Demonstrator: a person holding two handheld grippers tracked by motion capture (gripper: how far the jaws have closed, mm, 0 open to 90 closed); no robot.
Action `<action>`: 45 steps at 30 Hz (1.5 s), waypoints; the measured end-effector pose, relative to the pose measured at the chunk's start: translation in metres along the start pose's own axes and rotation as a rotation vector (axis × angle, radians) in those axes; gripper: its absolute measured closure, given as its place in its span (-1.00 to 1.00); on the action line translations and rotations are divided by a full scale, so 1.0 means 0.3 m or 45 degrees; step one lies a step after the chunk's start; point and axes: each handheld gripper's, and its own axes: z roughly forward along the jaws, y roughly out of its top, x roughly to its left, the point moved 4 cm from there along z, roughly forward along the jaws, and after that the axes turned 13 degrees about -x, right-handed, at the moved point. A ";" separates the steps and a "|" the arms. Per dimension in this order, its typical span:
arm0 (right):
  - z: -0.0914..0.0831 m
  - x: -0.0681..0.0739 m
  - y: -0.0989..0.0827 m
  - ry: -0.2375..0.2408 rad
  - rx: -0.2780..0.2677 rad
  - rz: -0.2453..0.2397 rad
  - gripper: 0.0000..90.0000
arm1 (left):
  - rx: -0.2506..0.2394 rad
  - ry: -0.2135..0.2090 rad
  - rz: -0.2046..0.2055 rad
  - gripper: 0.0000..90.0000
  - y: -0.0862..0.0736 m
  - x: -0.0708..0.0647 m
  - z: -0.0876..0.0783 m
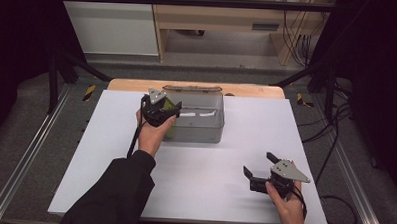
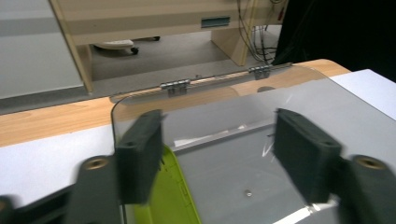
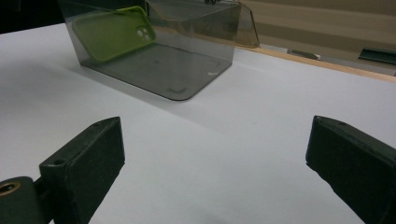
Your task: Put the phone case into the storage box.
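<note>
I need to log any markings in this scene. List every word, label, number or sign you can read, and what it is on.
None can be read.
Green phone case in the clear box: no text visible.
Label on the wooden furniture behind the table: too blurred to read.
Yellow-black tape on the floor: a hazard stripe, no words.

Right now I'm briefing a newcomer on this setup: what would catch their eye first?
The green phone case stands out, leaning inside the left end of the clear smoky box at the back of the white table. The left tool hovers open over it; the right tool waits open near the front.
</note>
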 end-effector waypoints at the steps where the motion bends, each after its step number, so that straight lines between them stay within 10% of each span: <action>1: 0.000 0.000 0.000 0.000 0.000 0.000 -0.90 | 0.003 0.004 -0.008 -0.41 -0.002 0.001 0.002; 16: -0.001 -0.003 0.001 -0.004 -0.003 0.001 -0.90 | -0.016 -0.032 -0.033 -0.84 -0.005 -0.009 0.011; 45: -0.008 -0.016 0.000 -0.028 -0.034 0.014 -0.91 | -0.193 -0.233 -0.010 -0.92 0.039 -0.089 -0.031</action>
